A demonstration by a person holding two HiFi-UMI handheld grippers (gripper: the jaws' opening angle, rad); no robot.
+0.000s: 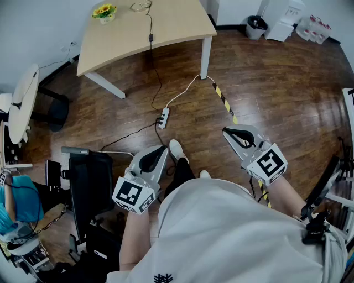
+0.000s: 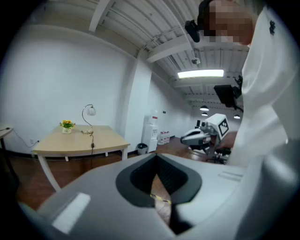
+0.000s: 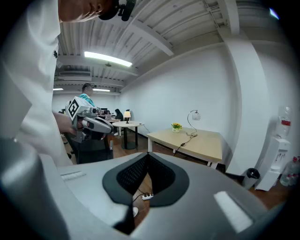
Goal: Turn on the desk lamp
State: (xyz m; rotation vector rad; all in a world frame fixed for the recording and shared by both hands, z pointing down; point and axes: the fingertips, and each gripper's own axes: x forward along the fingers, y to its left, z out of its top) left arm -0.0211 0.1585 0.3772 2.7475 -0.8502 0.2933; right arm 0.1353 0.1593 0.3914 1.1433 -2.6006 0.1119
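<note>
My left gripper (image 1: 164, 148) and right gripper (image 1: 226, 131) are both held low in front of me over the wood floor (image 1: 276, 83), each with its jaws closed tip to tip and nothing between them. The desk lamp (image 1: 141, 6) stands at the far edge of the table (image 1: 177, 25), well apart from both grippers, right of a flower pot (image 1: 104, 12). Its cord (image 1: 150, 37) runs down to a power strip (image 1: 164, 117) on the floor.
</note>
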